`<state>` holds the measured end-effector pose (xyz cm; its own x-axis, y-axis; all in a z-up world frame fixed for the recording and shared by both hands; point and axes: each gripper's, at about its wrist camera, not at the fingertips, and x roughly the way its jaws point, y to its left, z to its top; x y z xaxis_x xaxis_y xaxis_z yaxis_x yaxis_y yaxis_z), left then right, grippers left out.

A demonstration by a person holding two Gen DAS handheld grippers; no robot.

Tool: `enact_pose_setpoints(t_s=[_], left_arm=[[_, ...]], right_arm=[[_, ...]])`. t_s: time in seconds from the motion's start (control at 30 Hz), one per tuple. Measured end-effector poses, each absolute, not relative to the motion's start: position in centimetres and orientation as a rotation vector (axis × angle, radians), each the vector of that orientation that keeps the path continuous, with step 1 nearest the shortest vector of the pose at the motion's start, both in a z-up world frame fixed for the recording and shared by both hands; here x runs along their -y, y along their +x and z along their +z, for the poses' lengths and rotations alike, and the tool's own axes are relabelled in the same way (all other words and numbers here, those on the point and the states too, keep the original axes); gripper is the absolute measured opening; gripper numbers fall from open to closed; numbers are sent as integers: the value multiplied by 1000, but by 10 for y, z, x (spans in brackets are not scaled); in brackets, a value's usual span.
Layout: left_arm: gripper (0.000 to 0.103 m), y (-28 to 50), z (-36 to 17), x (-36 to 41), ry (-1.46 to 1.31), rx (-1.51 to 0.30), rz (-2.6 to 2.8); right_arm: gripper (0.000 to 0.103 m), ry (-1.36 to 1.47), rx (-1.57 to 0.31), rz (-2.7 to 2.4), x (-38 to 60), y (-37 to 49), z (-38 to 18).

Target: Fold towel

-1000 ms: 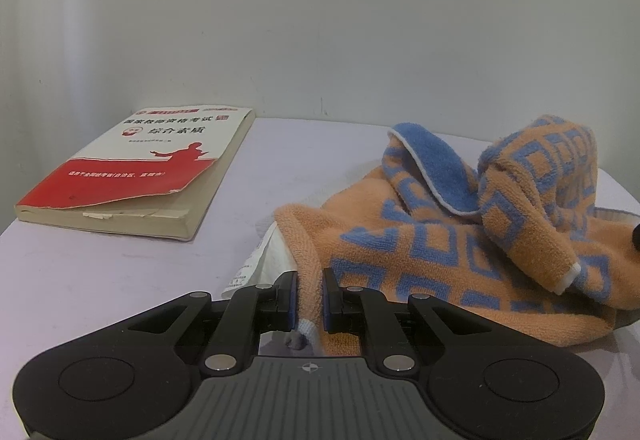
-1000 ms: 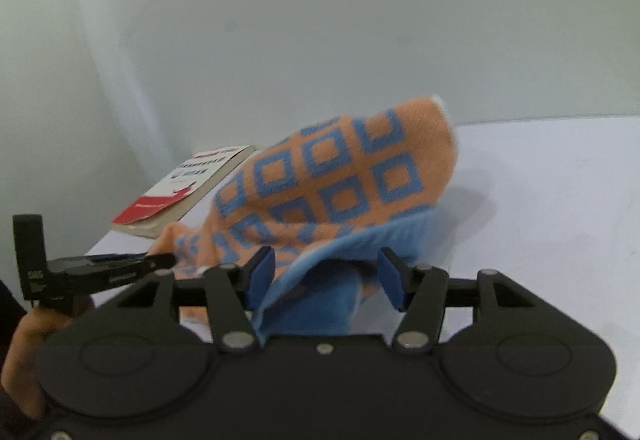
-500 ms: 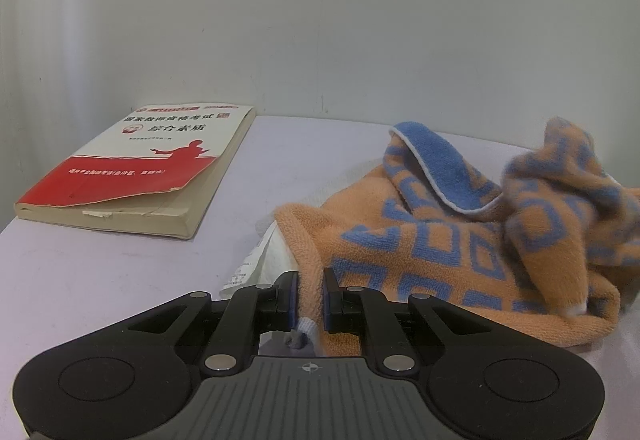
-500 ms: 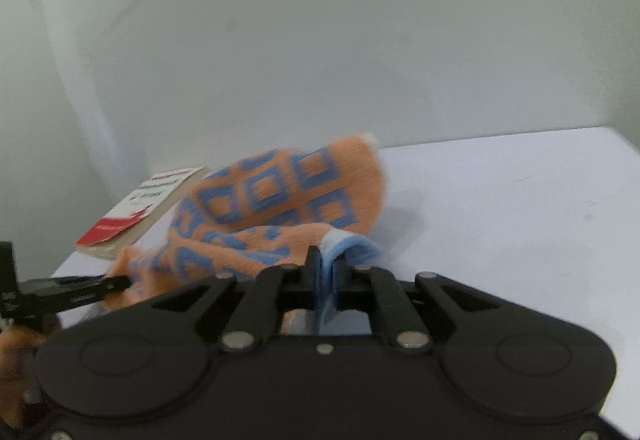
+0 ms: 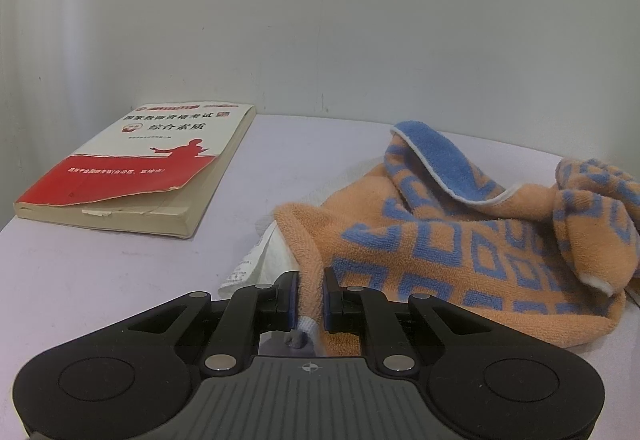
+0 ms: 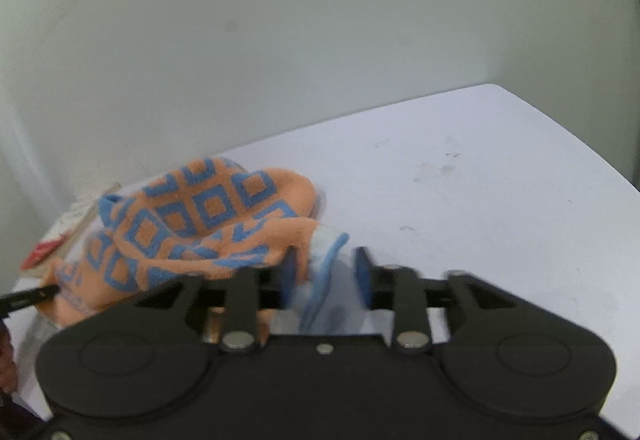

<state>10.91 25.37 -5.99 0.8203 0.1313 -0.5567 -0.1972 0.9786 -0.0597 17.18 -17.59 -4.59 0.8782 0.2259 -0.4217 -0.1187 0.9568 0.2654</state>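
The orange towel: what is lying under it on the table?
A white cloth or paper with a printed label sticks out from under the orange towel at its left edge. How far it reaches beneath is covered. The book lies apart on the table.

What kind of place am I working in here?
Probably a plain room at home or in an office: a pale table against a bare white wall, with a paperback book and the patterned towel on it.

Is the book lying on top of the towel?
No, the book lies flat on the table, apart from the towel.
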Motion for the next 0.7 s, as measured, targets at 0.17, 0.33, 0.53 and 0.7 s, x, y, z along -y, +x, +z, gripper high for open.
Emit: enact_pose_setpoints(t_s=[0.17, 0.33, 0.53, 0.7], left_arm=[[10, 110, -60, -254, -119, -584, 176], [11, 110, -60, -254, -118, -583, 174], [11, 110, -60, -254, -110, -583, 173], [11, 110, -61, -253, -107, -583, 176]], right_arm=[[43, 281, -440, 207, 184, 156, -52], [43, 304, -459, 267, 175, 147, -64], [43, 287, -499, 327, 148, 154, -77], [39, 248, -487, 322, 131, 157, -81]])
